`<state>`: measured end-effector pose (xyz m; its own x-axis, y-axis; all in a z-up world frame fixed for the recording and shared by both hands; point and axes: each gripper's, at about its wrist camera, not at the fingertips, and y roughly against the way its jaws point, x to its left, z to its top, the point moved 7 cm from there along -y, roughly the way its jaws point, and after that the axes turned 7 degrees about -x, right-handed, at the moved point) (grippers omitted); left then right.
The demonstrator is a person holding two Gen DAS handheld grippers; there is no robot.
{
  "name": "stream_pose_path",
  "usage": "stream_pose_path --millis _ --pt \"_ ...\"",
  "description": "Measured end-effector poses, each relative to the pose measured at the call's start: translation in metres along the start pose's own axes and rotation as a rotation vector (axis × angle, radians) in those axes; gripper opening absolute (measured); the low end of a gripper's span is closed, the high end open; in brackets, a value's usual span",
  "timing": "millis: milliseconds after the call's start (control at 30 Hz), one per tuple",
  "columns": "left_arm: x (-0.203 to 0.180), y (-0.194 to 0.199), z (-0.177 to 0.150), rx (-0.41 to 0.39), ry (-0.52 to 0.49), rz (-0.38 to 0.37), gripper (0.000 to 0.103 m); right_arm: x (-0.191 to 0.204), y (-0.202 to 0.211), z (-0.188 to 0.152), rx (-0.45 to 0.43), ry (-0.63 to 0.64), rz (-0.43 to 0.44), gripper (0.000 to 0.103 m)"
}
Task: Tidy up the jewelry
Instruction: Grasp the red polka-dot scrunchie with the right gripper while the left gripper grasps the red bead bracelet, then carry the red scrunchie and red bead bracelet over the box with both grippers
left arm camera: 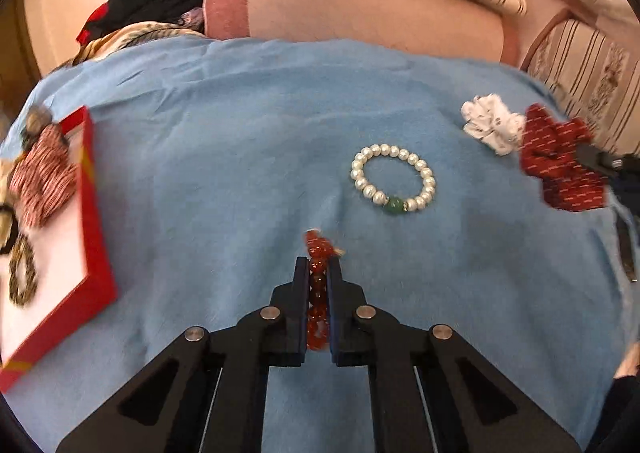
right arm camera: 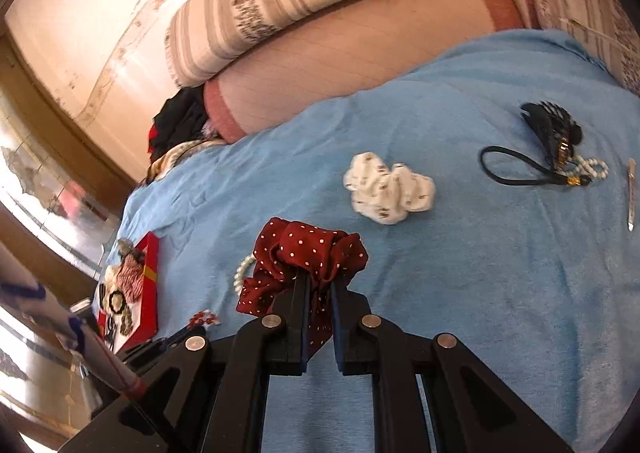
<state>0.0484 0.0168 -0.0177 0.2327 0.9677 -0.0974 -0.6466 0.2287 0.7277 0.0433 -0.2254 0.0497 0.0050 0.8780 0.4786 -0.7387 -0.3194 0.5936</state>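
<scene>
My left gripper (left arm camera: 319, 267) is shut on a red bead bracelet (left arm camera: 318, 305), held above the blue cloth (left arm camera: 224, 173). A pearl bracelet with a green bead (left arm camera: 393, 180) lies on the cloth ahead and right of it. My right gripper (right arm camera: 320, 285) is shut on a dark red polka-dot scrunchie (right arm camera: 308, 253), which also shows at the right in the left wrist view (left arm camera: 556, 161). A white scrunchie (right arm camera: 390, 193) lies beyond it. The red-rimmed tray (left arm camera: 92, 221) at the left holds a striped scrunchie (left arm camera: 40, 181) and other pieces.
At the right of the cloth lie a black hair claw (right arm camera: 550, 125), a black cord loop (right arm camera: 516, 169), small pearls (right arm camera: 592, 169) and a metal clip (right arm camera: 631, 193). Pink and striped cushions (right arm camera: 340, 49) lie behind. Dark clothes (right arm camera: 180, 121) are piled at the far left.
</scene>
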Motion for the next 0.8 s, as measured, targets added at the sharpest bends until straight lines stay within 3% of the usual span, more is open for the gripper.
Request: stream_pose_path --millis 200,533,800 --pt "0.017 0.038 0.014 -0.073 0.004 0.001 0.007 0.037 -0.001 -0.015 0.007 0.088 0.058 0.01" --pt "0.045 0.056 0.032 -0.191 0.018 0.078 0.007 0.101 -0.007 -0.045 0.014 0.26 0.121 0.01" --pt "0.06 0.056 0.028 -0.184 0.03 0.097 0.007 0.121 -0.015 -0.056 0.028 0.305 0.125 0.01"
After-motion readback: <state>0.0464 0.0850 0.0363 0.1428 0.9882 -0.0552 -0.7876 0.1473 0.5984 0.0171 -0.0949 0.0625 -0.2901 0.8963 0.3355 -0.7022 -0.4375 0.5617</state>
